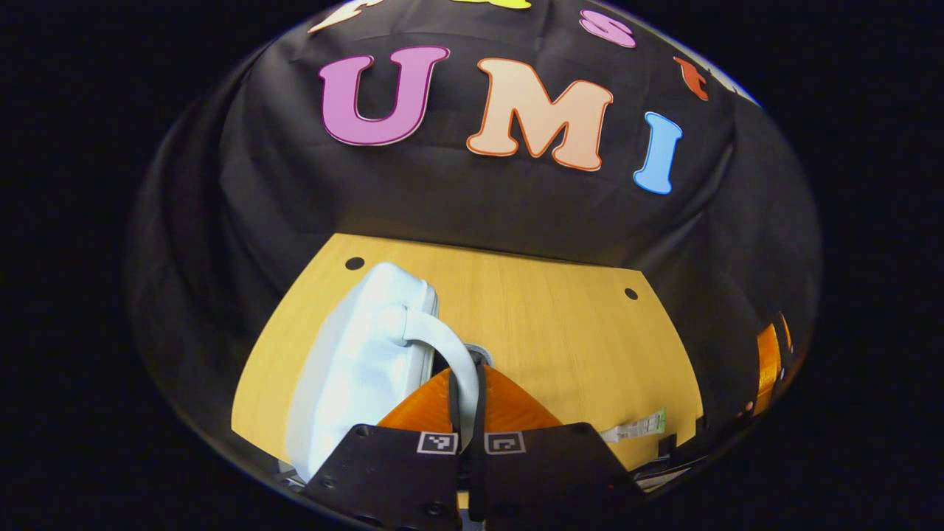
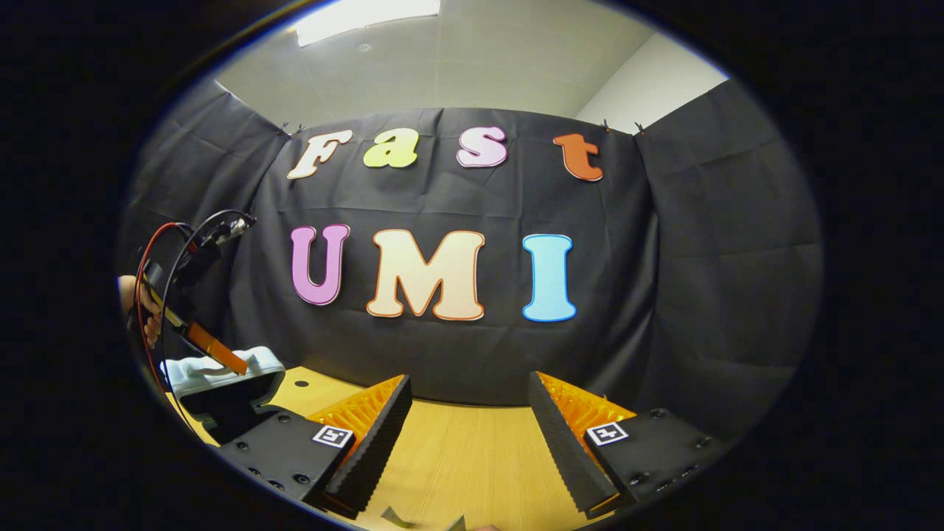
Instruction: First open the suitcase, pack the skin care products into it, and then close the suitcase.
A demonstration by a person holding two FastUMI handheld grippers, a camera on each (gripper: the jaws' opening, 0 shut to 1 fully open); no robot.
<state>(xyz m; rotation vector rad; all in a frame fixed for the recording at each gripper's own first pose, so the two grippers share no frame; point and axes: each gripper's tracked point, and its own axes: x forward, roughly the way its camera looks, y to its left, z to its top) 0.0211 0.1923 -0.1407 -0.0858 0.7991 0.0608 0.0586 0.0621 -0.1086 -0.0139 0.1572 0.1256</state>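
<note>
Suitcase: a pale white hard-shell suitcase (image 1: 354, 361) lies on the light wooden tabletop (image 1: 560, 332), at about 9 o'clock of centre in your left gripper view. Its curved white handle (image 1: 450, 354) arches out from the shell toward your fingers.

Left gripper: your left gripper (image 1: 466, 398) has its fingers closed on the white handle, one finger on each side, the handle's strap running down between them.

Same gripper, seen from afar: in the right gripper view it (image 2: 221, 352) shows at 9 o'clock, held by a hand (image 2: 144, 306), with red and black cables (image 2: 158, 258) looping above it. The suitcase (image 2: 217, 372) sits beneath it, the lid appearing raised over a dark gap; you cannot tell how far.

Right gripper: your right gripper (image 2: 468, 435) hangs over bare tabletop with its fingers spread wide, nothing between them.

Small item: a flat white-and-green packet (image 1: 638, 426) lies near the tabletop's front edge at 4 o'clock in the left gripper view; too small to identify.
</note>
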